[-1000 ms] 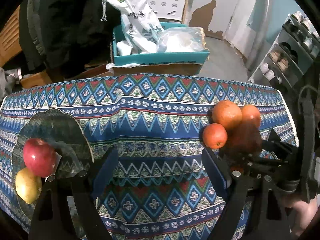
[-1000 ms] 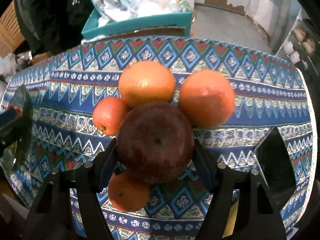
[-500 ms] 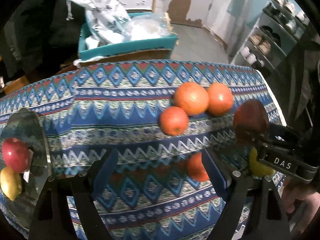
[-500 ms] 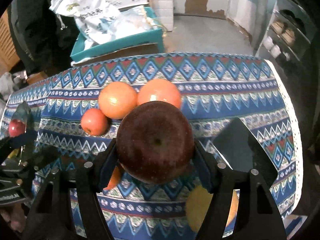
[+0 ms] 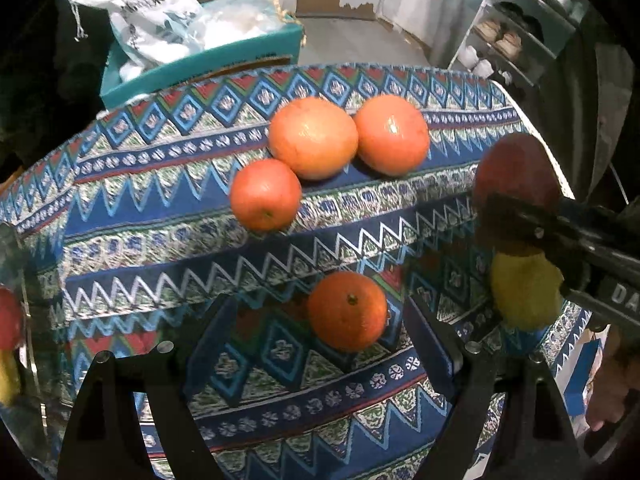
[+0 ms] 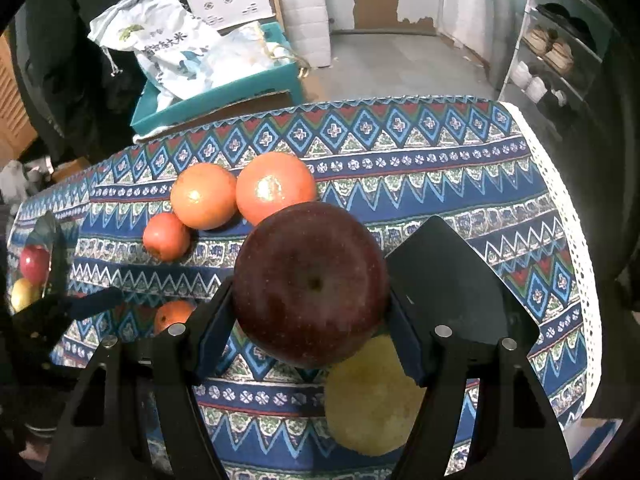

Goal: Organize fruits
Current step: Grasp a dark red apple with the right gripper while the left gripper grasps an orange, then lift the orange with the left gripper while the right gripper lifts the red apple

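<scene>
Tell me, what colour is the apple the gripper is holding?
Dark red, almost maroon. The apple shows best in the right wrist view.

We note the dark red apple (image 6: 310,284) in the right gripper (image 6: 310,316) hides the upper part of the yellow fruit (image 6: 372,400) beneath it, and covers the lower edge of one large orange (image 6: 274,186) at its 11 o'clock. In the left wrist view, the right gripper's finger (image 5: 520,216) crosses that apple (image 5: 516,168), masking its lower half. At 9 o'clock the glass plate (image 5: 28,280) is cut by the frame edge; the red fruit (image 5: 9,318) and yellow fruit (image 5: 6,376) on it are blurred, type uncertain. Shelf contents (image 5: 508,40) at 1 o'clock are too small to identify.
</scene>
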`<state>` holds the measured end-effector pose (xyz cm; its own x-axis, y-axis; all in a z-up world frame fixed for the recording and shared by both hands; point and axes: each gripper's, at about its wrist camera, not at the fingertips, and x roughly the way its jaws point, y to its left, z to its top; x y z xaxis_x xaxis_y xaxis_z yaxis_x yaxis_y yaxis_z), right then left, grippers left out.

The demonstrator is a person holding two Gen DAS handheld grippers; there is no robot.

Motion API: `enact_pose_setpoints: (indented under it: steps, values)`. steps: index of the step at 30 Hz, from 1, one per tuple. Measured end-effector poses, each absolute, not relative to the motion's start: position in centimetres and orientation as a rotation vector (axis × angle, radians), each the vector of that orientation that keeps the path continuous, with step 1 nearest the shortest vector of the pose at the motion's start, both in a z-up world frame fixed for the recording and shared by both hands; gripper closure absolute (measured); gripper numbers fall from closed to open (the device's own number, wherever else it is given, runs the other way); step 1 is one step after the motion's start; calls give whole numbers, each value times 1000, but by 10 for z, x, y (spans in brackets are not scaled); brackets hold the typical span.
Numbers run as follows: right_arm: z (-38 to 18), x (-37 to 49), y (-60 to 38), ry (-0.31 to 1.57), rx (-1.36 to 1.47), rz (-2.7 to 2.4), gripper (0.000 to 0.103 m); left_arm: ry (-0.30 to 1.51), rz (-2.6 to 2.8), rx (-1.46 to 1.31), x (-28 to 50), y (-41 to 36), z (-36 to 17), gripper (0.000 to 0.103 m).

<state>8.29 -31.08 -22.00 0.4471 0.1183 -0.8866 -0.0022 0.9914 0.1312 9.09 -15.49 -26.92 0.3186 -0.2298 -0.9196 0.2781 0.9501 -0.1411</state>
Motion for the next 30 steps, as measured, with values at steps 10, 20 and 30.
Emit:
enact_pose_setpoints:
  steps: [10,20,30]
  values:
    - [-232,80,-312,1135,114,86,32,1259,-350,30,94,-165,-291,42]
    - [-228,81,-307,1121,94,91,32,1202,-374,42,88,-166,-277,57]
    - [-210,79,-300,1082,71,94,32,1119,-337,-4,90,-139,-236,57]
